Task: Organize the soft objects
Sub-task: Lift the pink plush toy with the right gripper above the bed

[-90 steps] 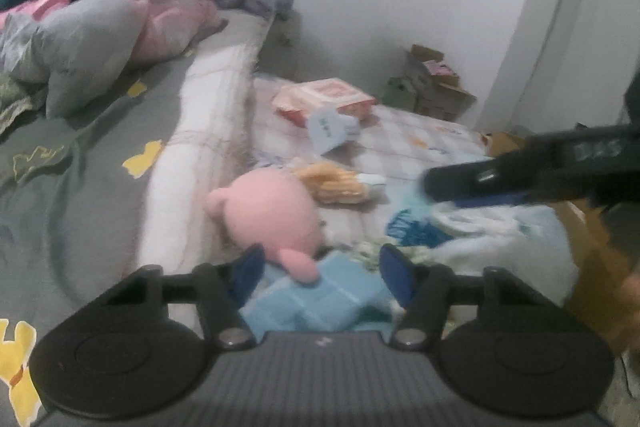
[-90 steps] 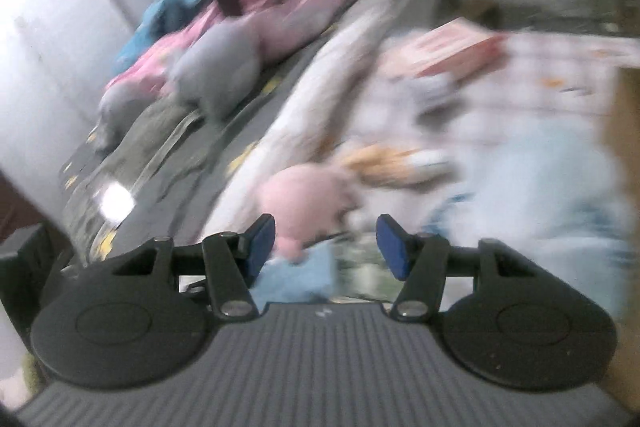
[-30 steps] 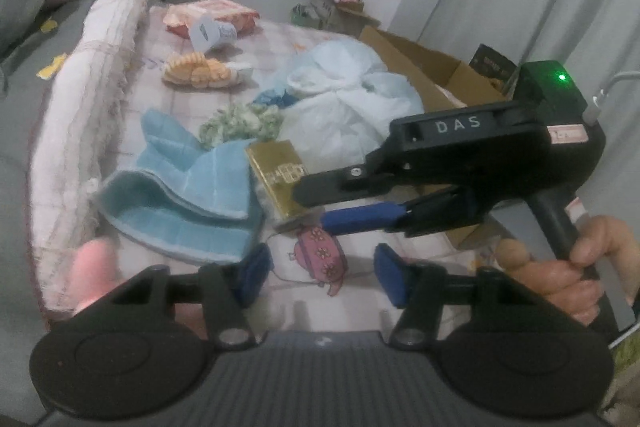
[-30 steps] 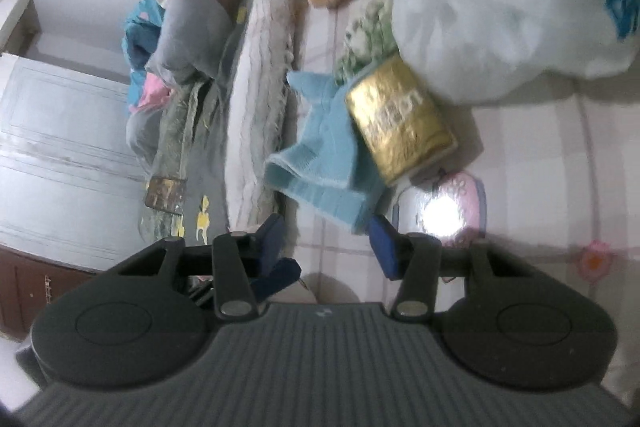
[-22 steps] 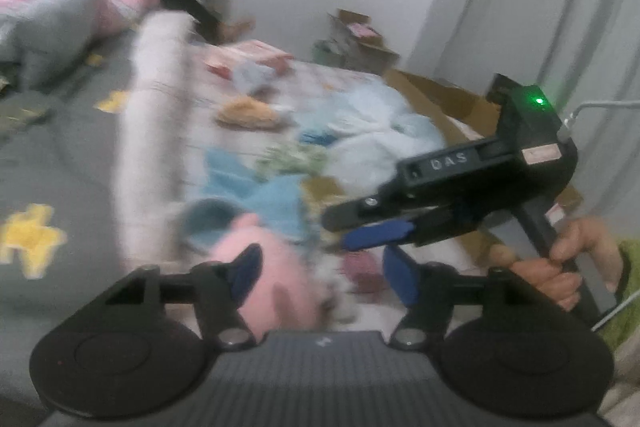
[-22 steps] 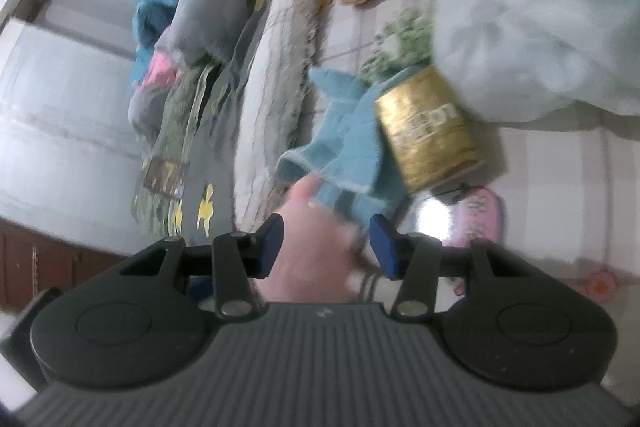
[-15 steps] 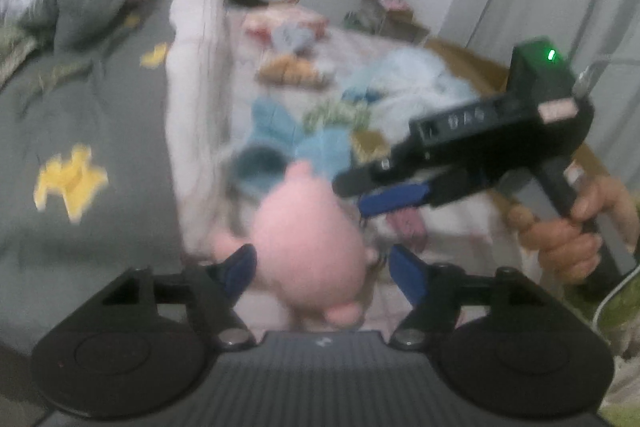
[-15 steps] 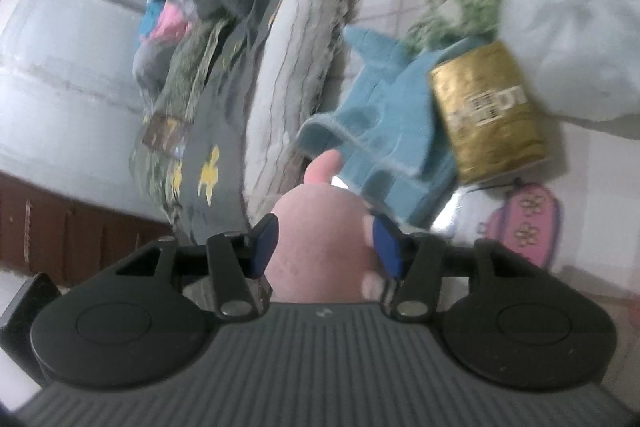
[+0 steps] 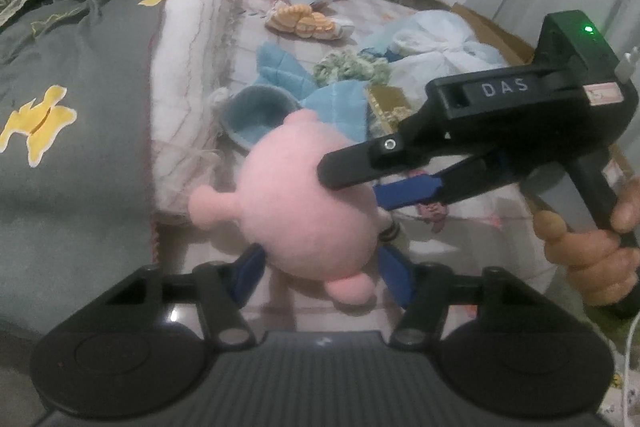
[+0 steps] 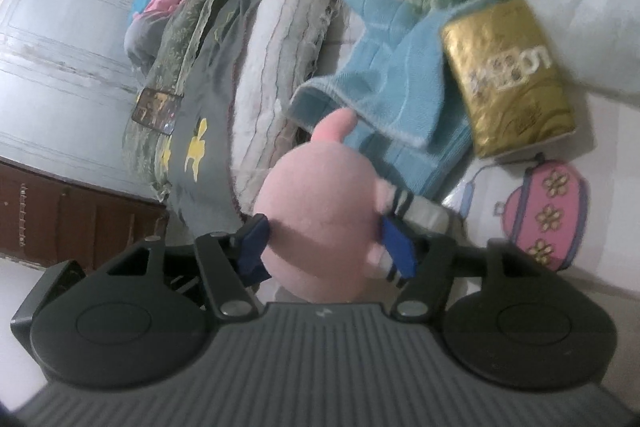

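Note:
A round pink plush toy hangs just above the checked bedsheet, caught between both grippers. My left gripper has its blue pads against the toy's lower sides, and its jaws are closing. My right gripper comes in from the right, held by a hand. Its pads press the toy's flanks, one over a striped limb, while its jaws are opening. Behind the toy lie a light blue towel and a green knitted piece.
A gold packet lies beside the towel, and a white plastic bag behind it. A rolled pale quilt and a grey cover fill the left. Cardboard boxes line the bed's right edge. Snack packs lie farther back.
The pink plush has come up off the bed's edge into the middle of both views. My right gripper has moved in onto it from the right, and both pairs of jaws now flank it.

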A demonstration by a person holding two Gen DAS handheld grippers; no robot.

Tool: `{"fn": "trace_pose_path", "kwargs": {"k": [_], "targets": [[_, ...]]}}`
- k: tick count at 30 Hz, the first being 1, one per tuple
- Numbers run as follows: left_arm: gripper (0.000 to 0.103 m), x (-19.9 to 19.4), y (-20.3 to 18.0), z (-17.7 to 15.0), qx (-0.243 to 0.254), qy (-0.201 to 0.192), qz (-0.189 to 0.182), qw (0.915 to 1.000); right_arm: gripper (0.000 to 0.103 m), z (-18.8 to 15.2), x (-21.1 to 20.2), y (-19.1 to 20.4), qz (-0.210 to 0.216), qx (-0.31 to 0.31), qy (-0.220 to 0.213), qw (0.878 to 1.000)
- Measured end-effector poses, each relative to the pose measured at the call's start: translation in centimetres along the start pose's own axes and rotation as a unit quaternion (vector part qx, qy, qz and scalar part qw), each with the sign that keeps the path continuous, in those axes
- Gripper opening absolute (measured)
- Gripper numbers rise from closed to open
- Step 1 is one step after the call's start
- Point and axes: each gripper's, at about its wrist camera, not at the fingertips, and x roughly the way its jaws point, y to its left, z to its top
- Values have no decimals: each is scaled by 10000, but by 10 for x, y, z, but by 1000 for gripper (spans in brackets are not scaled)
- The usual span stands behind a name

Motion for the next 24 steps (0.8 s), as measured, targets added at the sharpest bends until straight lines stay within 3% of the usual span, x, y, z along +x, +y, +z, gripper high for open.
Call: {"fn": "trace_pose_path", "kwargs": {"k": [7,15,24], "targets": [[64,0,-12,1,268,-20,-132,9996,62,-9,-12,-6,95,135,-70,9998],[68,23,-42,9,784,73,-530,9955,57,-25,-55,-16,-352,175,-591,9975],[71,35,-52,15,1132,67,-663,9913,56,-37,-80,-40,52,652,-870,9941]]}}
